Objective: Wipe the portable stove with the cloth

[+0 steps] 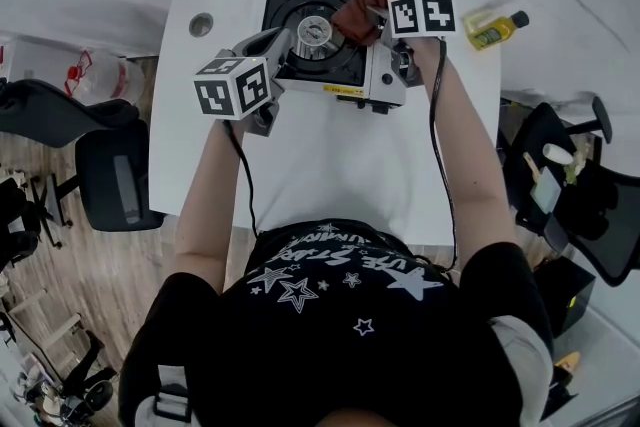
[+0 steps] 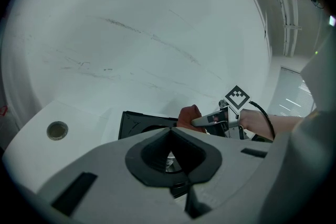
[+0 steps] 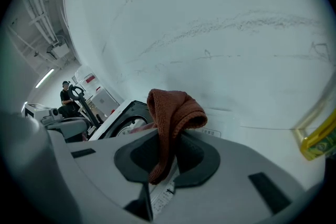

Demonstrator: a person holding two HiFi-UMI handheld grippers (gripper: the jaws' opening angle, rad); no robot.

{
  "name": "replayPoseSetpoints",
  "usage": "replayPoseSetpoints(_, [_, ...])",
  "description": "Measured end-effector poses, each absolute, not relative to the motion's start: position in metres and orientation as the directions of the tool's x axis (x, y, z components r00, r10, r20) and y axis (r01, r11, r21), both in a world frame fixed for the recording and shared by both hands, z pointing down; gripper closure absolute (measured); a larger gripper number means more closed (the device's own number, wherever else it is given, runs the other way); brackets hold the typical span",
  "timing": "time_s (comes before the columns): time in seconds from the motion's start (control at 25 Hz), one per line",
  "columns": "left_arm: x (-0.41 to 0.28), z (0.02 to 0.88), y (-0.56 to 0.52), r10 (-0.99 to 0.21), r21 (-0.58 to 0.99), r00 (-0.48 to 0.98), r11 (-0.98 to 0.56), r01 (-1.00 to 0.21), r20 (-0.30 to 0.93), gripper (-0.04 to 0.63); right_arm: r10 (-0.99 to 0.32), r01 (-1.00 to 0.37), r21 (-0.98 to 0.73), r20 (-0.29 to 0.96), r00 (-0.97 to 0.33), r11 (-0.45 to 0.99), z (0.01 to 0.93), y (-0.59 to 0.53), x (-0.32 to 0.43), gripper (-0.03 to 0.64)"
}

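The portable stove (image 1: 318,43) sits at the far middle of the white table (image 1: 330,165), its black top and round burner facing up. A reddish-brown cloth (image 1: 358,11) hangs bunched over the stove's right rear part. My right gripper (image 1: 376,15) is shut on it, and the cloth (image 3: 173,110) drapes down between the pads. My left gripper (image 1: 284,41) hovers at the stove's left front edge, shut, with nothing seen between its jaws (image 2: 170,131). Past them, the left gripper view shows the stove (image 2: 134,123) and the cloth (image 2: 188,115).
A yellow bottle (image 1: 492,28) lies on the table right of the stove, also in the right gripper view as the bottle (image 3: 317,141). A round cable hole (image 1: 201,24) is at the table's far left. Office chairs stand at left (image 1: 110,175) and right (image 1: 590,205). A white wall backs the table.
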State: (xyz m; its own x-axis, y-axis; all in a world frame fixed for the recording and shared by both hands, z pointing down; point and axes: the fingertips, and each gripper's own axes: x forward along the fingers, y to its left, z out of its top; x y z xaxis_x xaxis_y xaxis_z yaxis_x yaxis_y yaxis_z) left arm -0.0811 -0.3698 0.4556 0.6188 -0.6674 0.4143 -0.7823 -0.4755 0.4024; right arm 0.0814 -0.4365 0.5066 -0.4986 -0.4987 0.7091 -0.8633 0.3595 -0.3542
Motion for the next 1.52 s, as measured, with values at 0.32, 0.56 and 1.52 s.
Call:
replayPoseSetpoints(0.32, [-0.062, 0.449, -0.364, -0.662, 0.392, 0.625, -0.491, -0.778, 0.414, 0.588, -0.514, -0.866, -0.376, 0.698, -0.498, 0.329, 0.505, -0.428, 0.107, 0.558])
replayPoseSetpoints(0.56, [-0.051, 0.451, -0.359, -0.653, 0.389, 0.629, -0.497, -0.776, 0.422, 0.588, -0.532, -0.872, -0.392, 0.691, -0.489, 0.292, 0.506, -0.424, 0.127, 0.558])
replayPoseSetpoints(1.52, [-0.042, 0.431, -0.338, -0.652, 0.376, 0.645, -0.525, -0.764, 0.4, 0.588, -0.59, -0.901, -0.355, 0.682, -0.433, 0.251, 0.476, -0.398, 0.154, 0.558])
